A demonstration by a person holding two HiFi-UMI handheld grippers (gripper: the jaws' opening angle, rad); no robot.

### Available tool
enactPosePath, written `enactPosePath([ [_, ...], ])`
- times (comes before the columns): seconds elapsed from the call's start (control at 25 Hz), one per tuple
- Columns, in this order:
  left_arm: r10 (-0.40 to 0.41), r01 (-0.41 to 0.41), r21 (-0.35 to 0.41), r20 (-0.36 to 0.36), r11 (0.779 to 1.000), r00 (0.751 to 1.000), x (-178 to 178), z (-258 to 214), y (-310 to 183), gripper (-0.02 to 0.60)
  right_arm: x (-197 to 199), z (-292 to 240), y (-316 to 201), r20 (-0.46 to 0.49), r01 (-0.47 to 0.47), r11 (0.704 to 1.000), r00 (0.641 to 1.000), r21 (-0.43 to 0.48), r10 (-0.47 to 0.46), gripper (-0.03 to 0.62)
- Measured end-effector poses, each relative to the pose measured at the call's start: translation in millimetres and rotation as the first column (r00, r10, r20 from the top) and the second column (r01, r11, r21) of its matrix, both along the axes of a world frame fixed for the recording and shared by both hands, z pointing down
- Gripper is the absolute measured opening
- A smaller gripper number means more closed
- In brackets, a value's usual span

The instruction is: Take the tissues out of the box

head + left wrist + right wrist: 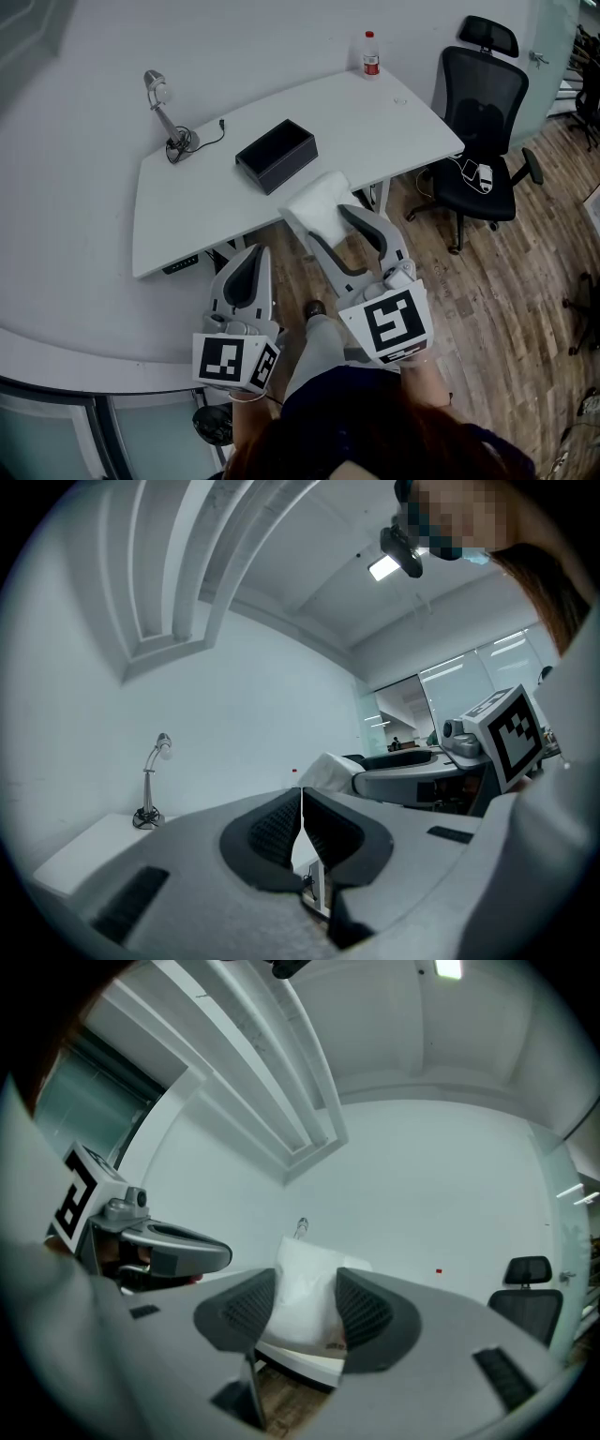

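Observation:
A black open-topped box [276,155] sits on the white desk [375,122]. My right gripper [328,223] holds a white pack of tissues [317,202] in the air just off the desk's front edge, above the floor. In the right gripper view the pack [302,1316] fills the gap between the ribbed pads [246,1309], which press on both its sides. My left gripper [248,265] hangs lower and to the left, below the desk edge, jaws together with nothing in them. In the left gripper view its jaws [301,797] meet in a thin line, and the pack [326,765] shows beyond them.
A desk lamp [165,114] with its cable stands at the desk's left end, and a bottle with a red label [371,53] at the far edge. A black office chair [480,122] stands to the right on the wooden floor [506,309]. The person's leg and shoe [315,319] are between the grippers.

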State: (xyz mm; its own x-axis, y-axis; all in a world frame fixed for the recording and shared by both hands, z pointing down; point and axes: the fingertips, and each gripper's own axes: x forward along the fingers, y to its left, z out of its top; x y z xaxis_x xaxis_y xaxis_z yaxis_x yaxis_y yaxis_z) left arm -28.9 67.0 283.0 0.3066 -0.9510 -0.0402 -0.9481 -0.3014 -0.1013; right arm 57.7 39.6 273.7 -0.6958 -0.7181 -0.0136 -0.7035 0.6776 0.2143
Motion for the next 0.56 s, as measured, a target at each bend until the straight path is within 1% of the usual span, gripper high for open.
enactPosePath([
  [0.28,0.004,-0.004,-0.001,-0.006,1.000,1.000,-2.2,2.5,-1.9,0.026,-2.0,0.0,-1.6,-0.010,-0.003,1.000,1.000,0.006,0.003,0.213],
  [0.56,0.002,-0.002,-0.002,-0.019,1.000,1.000,-17.2,2.9,-16.9,0.026,-17.5,0.7,-15.2,-0.028,0.001,1.000,1.000,0.004,-0.001,0.212],
])
